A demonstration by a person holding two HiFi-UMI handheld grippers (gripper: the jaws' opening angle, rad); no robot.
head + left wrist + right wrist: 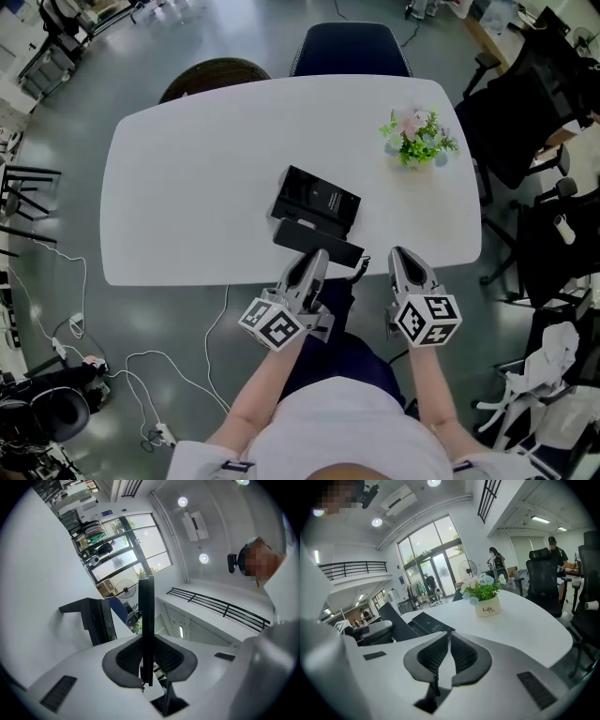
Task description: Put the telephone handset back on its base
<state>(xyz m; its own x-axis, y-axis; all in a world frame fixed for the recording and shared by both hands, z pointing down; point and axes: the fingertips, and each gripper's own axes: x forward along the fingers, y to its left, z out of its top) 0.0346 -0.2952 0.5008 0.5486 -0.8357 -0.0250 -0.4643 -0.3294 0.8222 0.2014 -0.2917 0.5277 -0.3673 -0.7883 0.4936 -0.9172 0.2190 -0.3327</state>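
Table (187,187) fills most of the head view: white, rounded corners, w/ your arms coming in over its near edge. Chairs ring it. A dark blue chair (349,49) is tucked in at the far side, a round brown stool (214,73) sits just left of that, and black office chairs (525,103) stand off to the right, apart from the table.

Your L gripper (316,258) reaches over the near edge at approx mid-table, rolled onto its side. Its jaws pinch the handset (342,250). In the L gripper view the handset shows as a thin black slab, edge-on, clamped btwn the pads and sticking out past the tips.

Your R gripper (401,253) is just right of the L one, also at the near edge. Its jaws are pressed together w/ nothing btwn them.

Base (317,200) is a flat black box lying near the table's centre, turned at a slant. The handset is a long black bar running left-right along the base's near side, just beside it. You can't tell from the head view whether it touches the base or the tabletop.

Flower pot (417,141), small and white w/ green leaves and pale blooms, stands far right on the table, well apart from the base and both grippers.
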